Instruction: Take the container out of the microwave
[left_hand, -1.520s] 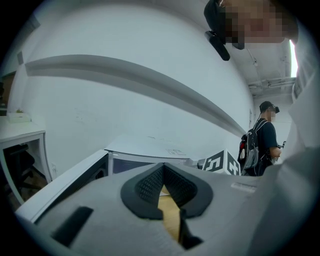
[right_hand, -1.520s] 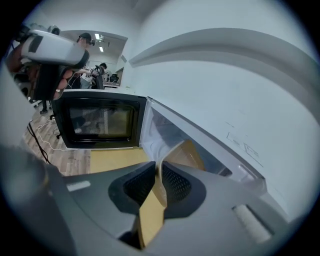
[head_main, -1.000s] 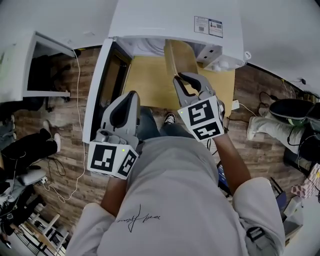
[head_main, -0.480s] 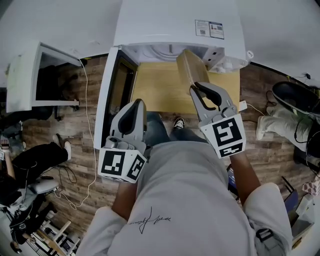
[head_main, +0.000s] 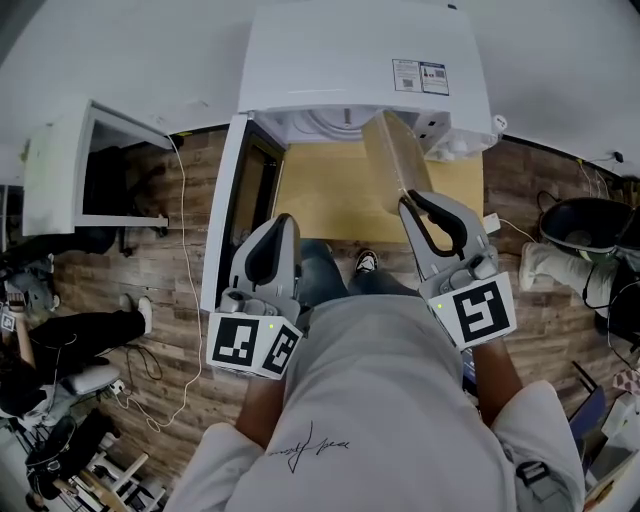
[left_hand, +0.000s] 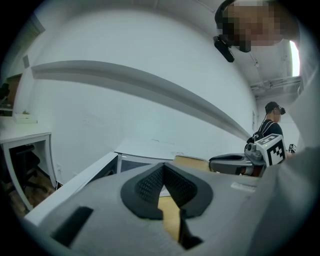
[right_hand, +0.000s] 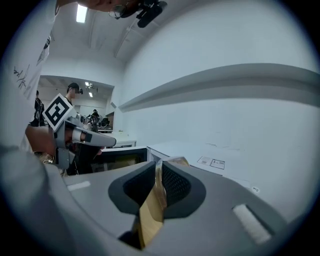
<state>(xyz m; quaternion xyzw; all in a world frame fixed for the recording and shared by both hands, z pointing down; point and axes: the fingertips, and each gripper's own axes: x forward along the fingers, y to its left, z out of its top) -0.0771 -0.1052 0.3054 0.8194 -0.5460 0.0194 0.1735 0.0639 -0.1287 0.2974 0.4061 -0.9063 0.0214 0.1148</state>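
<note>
Right gripper (head_main: 412, 203) is clamped on the container (head_main: 390, 155), pads squeezing its thin brown wall from both sides. I've got it tilted, right at the microwave (head_main: 350, 60) mouth, toward the right side of the opening. The door (head_main: 224, 225) stands wide open on the microwave's left. My left gripper (head_main: 283, 222) hangs in front of the microwave, just beside that door, jaws closed tip to tip, nothing in them.
</note>
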